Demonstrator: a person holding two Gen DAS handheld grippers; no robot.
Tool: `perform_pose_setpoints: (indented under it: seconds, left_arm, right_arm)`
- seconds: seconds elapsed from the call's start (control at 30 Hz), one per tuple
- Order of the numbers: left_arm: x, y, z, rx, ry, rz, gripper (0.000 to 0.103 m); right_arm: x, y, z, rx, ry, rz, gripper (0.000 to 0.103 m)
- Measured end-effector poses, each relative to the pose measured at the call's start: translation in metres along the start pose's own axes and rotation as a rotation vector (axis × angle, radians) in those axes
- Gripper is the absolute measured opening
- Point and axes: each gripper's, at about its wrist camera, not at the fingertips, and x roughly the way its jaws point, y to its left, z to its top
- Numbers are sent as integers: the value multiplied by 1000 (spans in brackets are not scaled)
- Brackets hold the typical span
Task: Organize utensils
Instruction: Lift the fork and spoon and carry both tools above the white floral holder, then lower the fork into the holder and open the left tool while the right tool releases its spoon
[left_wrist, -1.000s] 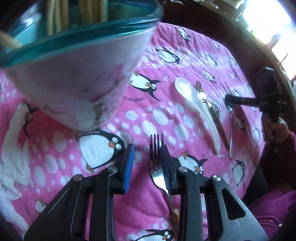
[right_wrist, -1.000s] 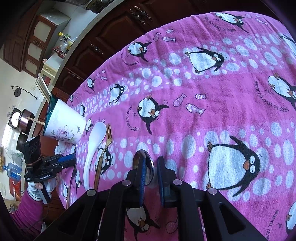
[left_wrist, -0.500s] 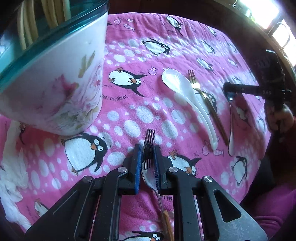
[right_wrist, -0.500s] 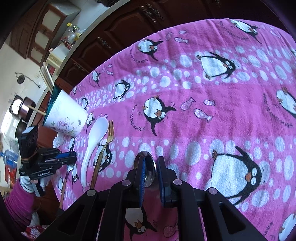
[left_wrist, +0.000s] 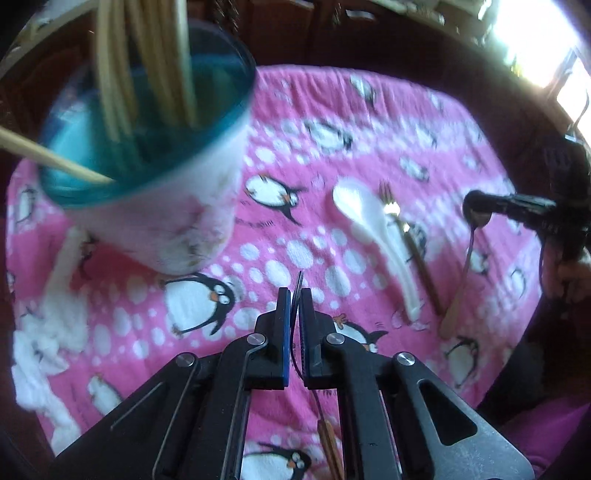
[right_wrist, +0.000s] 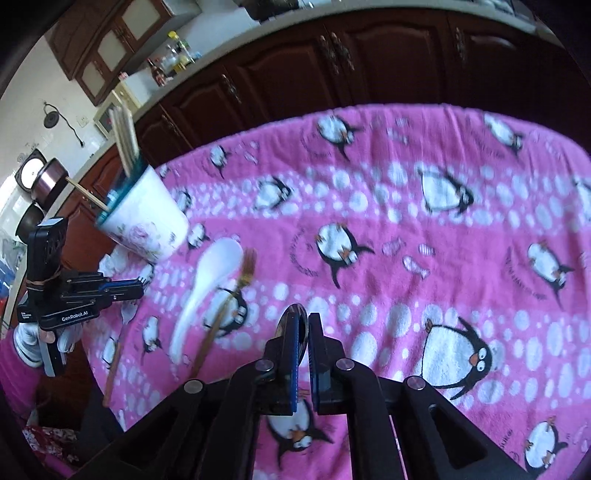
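Note:
My left gripper (left_wrist: 294, 293) is closing tight on a steel fork (left_wrist: 298, 282), which stands on edge between the pads with its wooden handle (left_wrist: 328, 443) hanging below. In the right wrist view the left gripper (right_wrist: 138, 290) holds that fork (right_wrist: 127, 314) above the cloth. My right gripper (right_wrist: 303, 317) is closing tight on the bowl of a metal spoon (right_wrist: 293, 314); in the left wrist view the right gripper (left_wrist: 474, 210) has the spoon (left_wrist: 466, 269) dangling from it. A white cup (left_wrist: 173, 218) with a teal rim holds chopsticks (left_wrist: 147, 70).
A white ceramic spoon (left_wrist: 369, 229) and a gold fork (left_wrist: 406, 240) lie side by side on the pink penguin cloth (right_wrist: 406, 240) between the two grippers. Crumpled white tissue (left_wrist: 40, 339) lies left of the cup. Dark wooden cabinets (right_wrist: 295, 81) stand behind the table.
The left jaws closed on the fork and lifted it, turning it on edge. The right gripper rose with the spoon, whose handle now hangs free. The cup looks farther below.

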Motion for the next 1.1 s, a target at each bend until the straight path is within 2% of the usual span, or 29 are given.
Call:
perform_pose_setpoints:
  seconds: [0.13, 0.33, 0.5, 0.67, 0.77, 0.87, 0.97, 1.1]
  left_arm:
    - [-31, 5, -6, -59, -75, 4, 3]
    - [-95, 17, -3, -146, -229, -7, 3]
    - [-144, 29, 12, -182, -341, -5, 3]
    - [-191, 48, 35, -224, -453, 37, 3]
    - [-214, 59, 54, -247, -510, 105, 3]
    - [-223, 70, 74, -253, -535, 187, 3]
    - [-223, 76, 87, -243, -548, 279, 3]
    - [-210, 83, 101, -216, -542, 364, 3]
  right_arm:
    - [-17, 16, 8, -31, -50, 0, 3]
    - [-44, 47, 25, -106, -131, -1, 3]
    - [-62, 73, 48, -164, -187, 11, 3]
    - [-74, 98, 83, -189, -252, 37, 3]
    - [-77, 121, 108, -215, -292, 41, 3]
    - [-73, 148, 131, -262, -320, 24, 3]
    - [-61, 176, 153, -313, -341, -21, 3]
    - [-40, 207, 173, -375, -348, -56, 3]
